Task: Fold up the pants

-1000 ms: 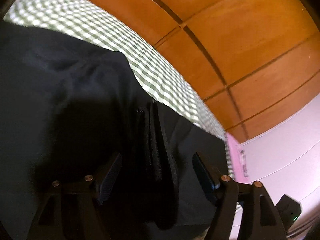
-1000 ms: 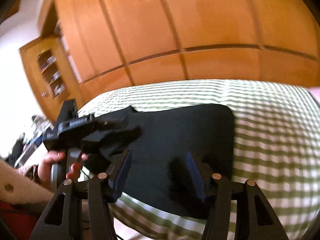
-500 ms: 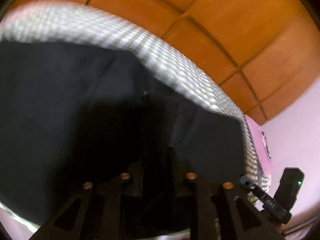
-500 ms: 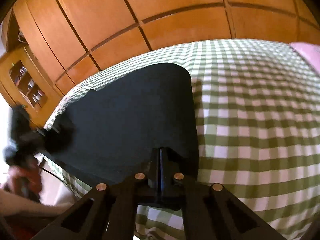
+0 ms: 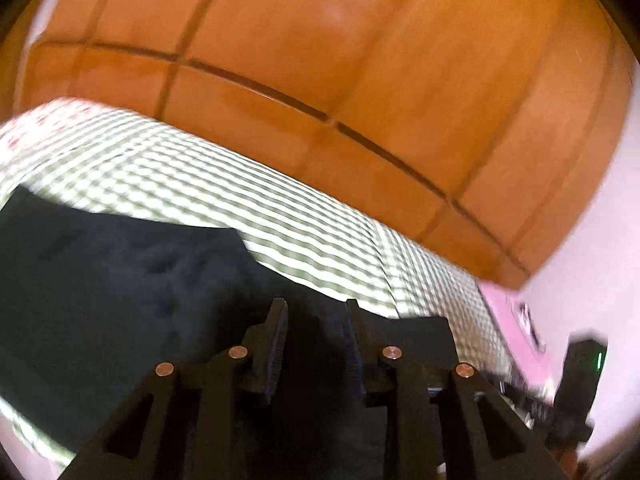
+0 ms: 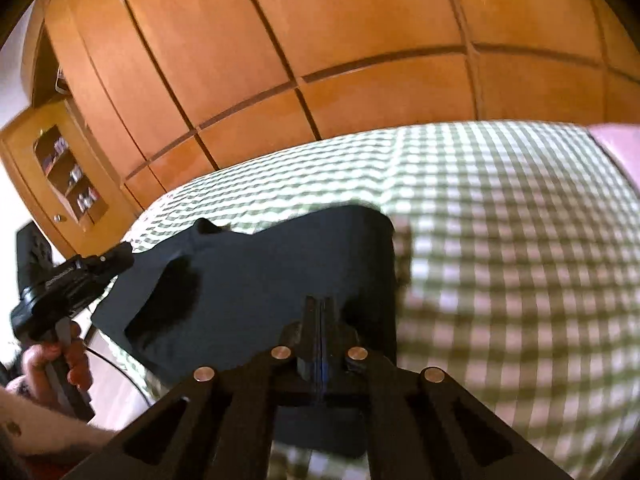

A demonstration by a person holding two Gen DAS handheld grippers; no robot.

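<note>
Left wrist view: looking along the left tool (image 5: 316, 334), fingers (image 5: 276, 340) standing apart with a clear gap between the pads, nothing pinched between them. Dark pants (image 5: 120, 300) lying flat under and ahead of the fingertips, filling the frame from 6 through 9 o'clock, top edge running unevenly toward 3 o'clock. Resting on a bed covered in green-and-white checked sheet (image 5: 200, 184), showing from 9 o'clock across to 3 o'clock beyond the fabric. Orange wooden wardrobe panels (image 5: 360, 60) curving over the whole upper half. Pink surface (image 5: 508, 312) showing at 4 o'clock just beside the bed edge; frame blurred throughout.

Right wrist view: looking along the right tool (image 6: 320, 320), fingers pressed together, clenched on an edge of the pants (image 6: 260, 272) at 6 o'clock; fabric draping from the pinch and spreading toward 9 o'clock. Pants covering the near left part of the checked sheet (image 6: 500, 240), sheet lying bare from 12 through 4 o'clock. Left tool (image 6: 68, 284) appearing at 9 o'clock, just beside the far corner of the pants, gripped by a bare hand (image 6: 52, 364) at 8 o'clock; finger spacing not readable from here. Wardrobe panels (image 6: 320, 40) filling the top; small glass-fronted cabinet (image 6: 68, 172) at 10 o'clock with small items on its shelves.
</note>
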